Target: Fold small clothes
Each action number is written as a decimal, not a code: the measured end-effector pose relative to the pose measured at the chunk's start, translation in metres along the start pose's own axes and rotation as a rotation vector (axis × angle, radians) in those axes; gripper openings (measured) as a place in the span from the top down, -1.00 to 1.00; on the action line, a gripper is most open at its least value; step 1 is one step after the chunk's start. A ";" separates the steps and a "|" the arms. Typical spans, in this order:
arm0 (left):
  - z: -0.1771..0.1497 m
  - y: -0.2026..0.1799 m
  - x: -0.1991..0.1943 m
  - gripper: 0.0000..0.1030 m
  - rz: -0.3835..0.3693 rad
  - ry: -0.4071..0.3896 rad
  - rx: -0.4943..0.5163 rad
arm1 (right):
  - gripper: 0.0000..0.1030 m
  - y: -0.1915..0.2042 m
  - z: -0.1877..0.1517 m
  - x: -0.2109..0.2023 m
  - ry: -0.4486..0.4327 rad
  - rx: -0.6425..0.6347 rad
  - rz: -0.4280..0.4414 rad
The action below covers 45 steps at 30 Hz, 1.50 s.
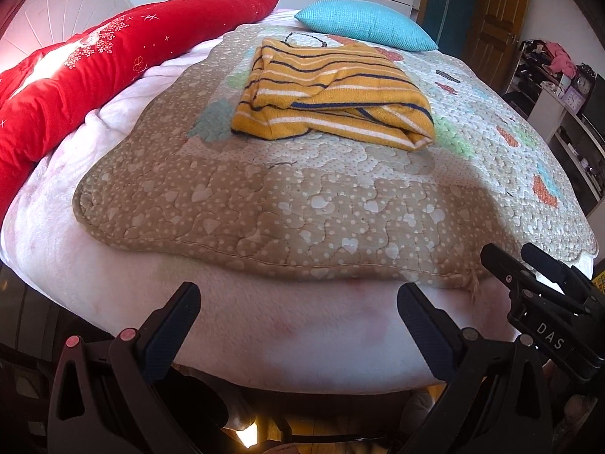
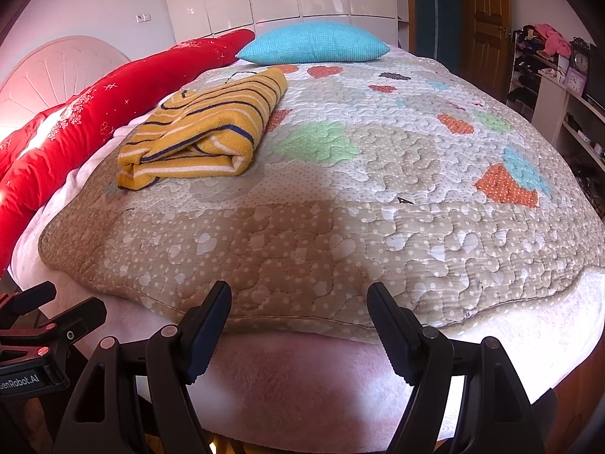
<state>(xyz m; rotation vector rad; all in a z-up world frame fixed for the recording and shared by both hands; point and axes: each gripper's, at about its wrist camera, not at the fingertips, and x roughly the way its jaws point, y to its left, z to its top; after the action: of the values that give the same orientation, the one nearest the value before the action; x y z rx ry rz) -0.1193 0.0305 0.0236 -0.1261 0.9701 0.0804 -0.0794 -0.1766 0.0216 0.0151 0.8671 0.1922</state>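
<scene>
A yellow garment with white and navy stripes [image 1: 332,94] lies folded into a thick bundle on the quilt [image 1: 264,196], towards the far side of the bed. It also shows in the right wrist view [image 2: 204,125], at the left. My left gripper [image 1: 298,295] is open and empty, over the near edge of the bed, well short of the garment. My right gripper [image 2: 298,295] is open and empty, also at the near edge. The right gripper shows in the left wrist view [image 1: 529,261] at the lower right; the left gripper shows in the right wrist view [image 2: 53,302] at the lower left.
A red duvet [image 1: 94,64] lies along the left side of the bed. A turquoise pillow [image 1: 366,26] sits at the far end. A pink fleece blanket [image 1: 264,325] lies under the quilt. Shelves with clutter [image 1: 556,75] stand at the right, and a wooden door [image 1: 495,11] is beyond.
</scene>
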 end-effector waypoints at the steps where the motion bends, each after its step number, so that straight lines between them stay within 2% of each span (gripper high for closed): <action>1: 0.000 0.000 0.000 -1.00 0.001 0.002 -0.001 | -0.53 0.000 0.000 0.000 -0.002 -0.002 -0.001; 12: -0.001 0.002 0.003 -1.00 0.001 0.012 -0.018 | -0.54 0.004 0.002 -0.005 -0.028 -0.011 -0.011; 45: -0.002 0.015 0.013 -1.00 -0.018 0.045 -0.077 | -0.56 0.013 0.001 0.000 -0.019 -0.043 -0.006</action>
<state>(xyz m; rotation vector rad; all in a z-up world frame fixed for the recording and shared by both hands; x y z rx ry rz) -0.1154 0.0448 0.0104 -0.2081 1.0106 0.0983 -0.0806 -0.1641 0.0229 -0.0258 0.8437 0.2043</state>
